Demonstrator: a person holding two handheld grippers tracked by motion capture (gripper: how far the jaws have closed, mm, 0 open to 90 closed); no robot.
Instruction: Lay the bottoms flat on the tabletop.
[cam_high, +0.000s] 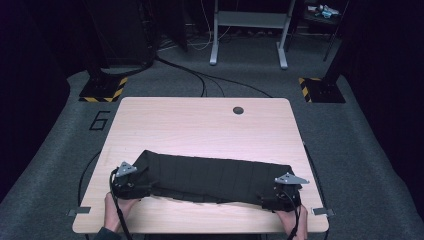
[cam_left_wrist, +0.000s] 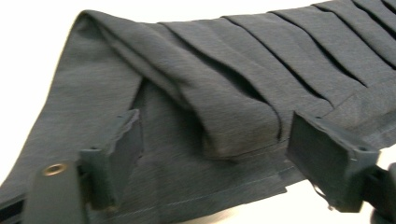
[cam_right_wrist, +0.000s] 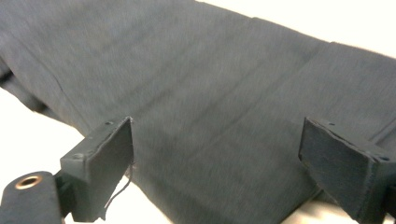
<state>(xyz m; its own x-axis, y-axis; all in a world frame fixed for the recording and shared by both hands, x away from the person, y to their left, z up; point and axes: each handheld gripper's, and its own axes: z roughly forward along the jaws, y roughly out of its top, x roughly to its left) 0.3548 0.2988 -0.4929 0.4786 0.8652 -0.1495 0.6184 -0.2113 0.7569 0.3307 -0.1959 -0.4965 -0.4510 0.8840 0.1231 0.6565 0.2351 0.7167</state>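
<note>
A long dark pleated cloth lies folded across the near half of the light wooden table. At its left end my left gripper sits low, held by a hand. In the left gripper view the cloth shows several pleats, and a rolled fold lies between the jaws of the left gripper, which stand apart and do not press it. At the cloth's right end is my right gripper. In the right gripper view the right gripper stands open over the flat cloth.
A round cable hole sits near the table's far edge. Beyond the table, cables cross grey carpet toward a metal frame. Two stands with hazard-striped bases flank the far corners. The table's front edge is close to both hands.
</note>
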